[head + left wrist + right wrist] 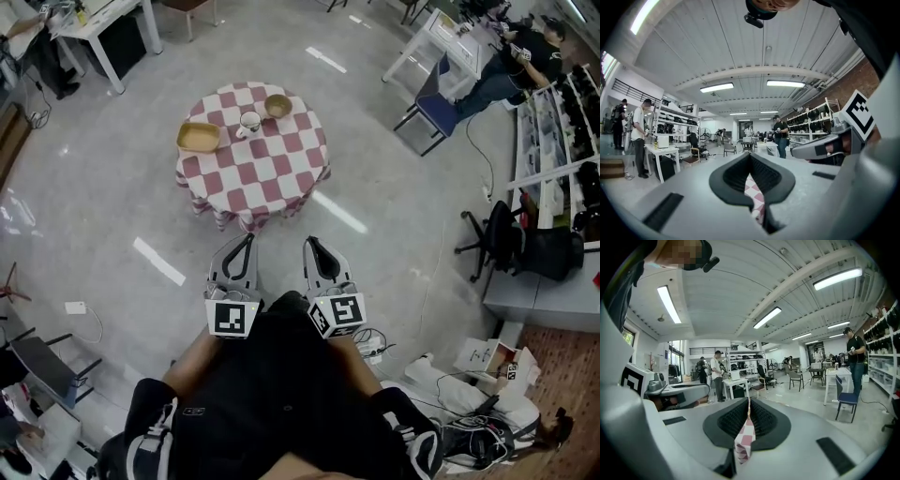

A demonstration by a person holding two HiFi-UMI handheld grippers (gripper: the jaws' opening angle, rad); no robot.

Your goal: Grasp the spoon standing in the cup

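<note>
A white cup with a spoon in it, too small to make out well, stands on the far side of a round table with a red and white checked cloth. The table is some way ahead of me on the floor. Both grippers are held close to my body, well short of it. My left gripper is shut and holds nothing, and so is my right gripper. In each gripper view only a sliver of the checked cloth shows through the slit behind the closed tips.
A round wooden bowl and a tan dish flank the cup. A blue chair, white desks, a black office chair and shelving stand at the right. Bags and cables lie by my feet. People stand farther off.
</note>
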